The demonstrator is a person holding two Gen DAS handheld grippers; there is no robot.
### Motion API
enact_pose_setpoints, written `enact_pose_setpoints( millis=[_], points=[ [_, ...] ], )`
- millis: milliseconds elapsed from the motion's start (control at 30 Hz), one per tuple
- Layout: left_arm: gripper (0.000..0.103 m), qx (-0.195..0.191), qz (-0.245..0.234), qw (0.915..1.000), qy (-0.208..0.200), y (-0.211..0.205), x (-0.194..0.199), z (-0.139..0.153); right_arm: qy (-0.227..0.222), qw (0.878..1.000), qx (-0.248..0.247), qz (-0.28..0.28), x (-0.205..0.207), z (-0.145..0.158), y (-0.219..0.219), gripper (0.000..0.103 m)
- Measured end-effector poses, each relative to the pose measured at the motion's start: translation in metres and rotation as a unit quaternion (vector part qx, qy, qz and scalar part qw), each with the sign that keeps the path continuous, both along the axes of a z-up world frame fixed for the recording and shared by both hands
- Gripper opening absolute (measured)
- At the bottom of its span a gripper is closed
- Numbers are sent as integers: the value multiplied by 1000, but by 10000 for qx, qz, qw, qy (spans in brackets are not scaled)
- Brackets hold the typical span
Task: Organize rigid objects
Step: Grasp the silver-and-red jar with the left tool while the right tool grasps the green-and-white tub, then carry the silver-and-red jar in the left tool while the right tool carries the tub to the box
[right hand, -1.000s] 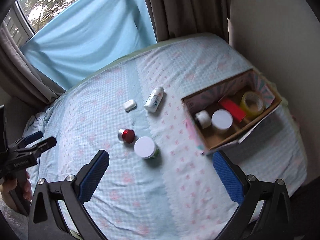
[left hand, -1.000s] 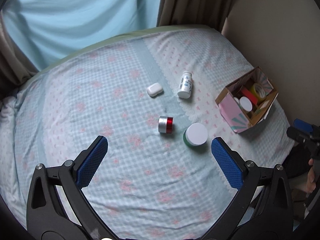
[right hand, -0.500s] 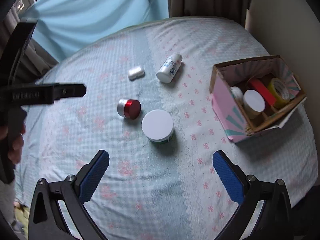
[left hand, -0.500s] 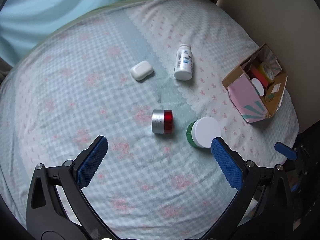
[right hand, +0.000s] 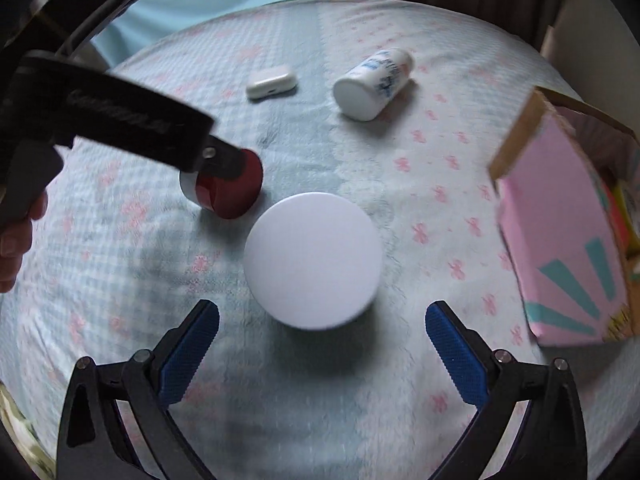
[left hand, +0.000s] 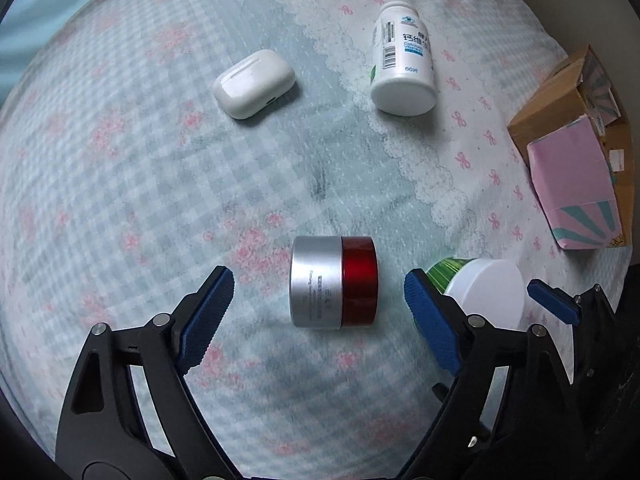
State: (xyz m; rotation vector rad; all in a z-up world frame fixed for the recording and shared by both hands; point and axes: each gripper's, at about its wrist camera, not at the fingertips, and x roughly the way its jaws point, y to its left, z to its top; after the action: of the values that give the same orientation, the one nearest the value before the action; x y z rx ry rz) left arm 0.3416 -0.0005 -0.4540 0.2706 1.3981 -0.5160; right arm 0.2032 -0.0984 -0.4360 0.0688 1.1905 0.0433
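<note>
A bed (left hand: 120, 184) covered in a pale blue checked spread with pink flowers is seen from two wrist cameras. Near the middle of the bed a small jar (left hand: 334, 282) with a silver body and red lid is lying on its side, framed between the wide-open, empty jaws of the left gripper (left hand: 318, 312). Just beside it, toward the right edge of the bed, a green tub with a flat white lid (right hand: 312, 260) is standing upright, and the right gripper (right hand: 322, 344) is held above it with its jaws spread wide and nothing held. Farther toward the far edge a white earbud case (left hand: 254, 83) and a white pill bottle (left hand: 402, 66) are lying, well apart from each other. A pink cardboard box (right hand: 560, 248), partly filled, is set at the right edge. The jar is judged rigid, smooth and fairly light, likely to roll; it is best pinched across its flat ends. The tub is judged wider, best gripped across the lid's rim.
</note>
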Motion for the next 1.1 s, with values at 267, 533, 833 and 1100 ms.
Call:
enact_pose_setpoints(
  millis=[267,533,833,1100],
  points=[
    [64,85,8,9998,192,-11,7,-28,-24,9996,-70,257,21,-16,5,97],
    [39,163,-38,9996,214,-21,-3,-43,146,9995,-131,252,30,-25,6,66],
    [38,76,-6,9999,86,-32,-17,-37,271,9993,-22,241,43,-25,1,66],
    [38,-106,146,9998,16,-19,-22,-9,184,9997,39,184,46,-8,-10,66]
  ],
)
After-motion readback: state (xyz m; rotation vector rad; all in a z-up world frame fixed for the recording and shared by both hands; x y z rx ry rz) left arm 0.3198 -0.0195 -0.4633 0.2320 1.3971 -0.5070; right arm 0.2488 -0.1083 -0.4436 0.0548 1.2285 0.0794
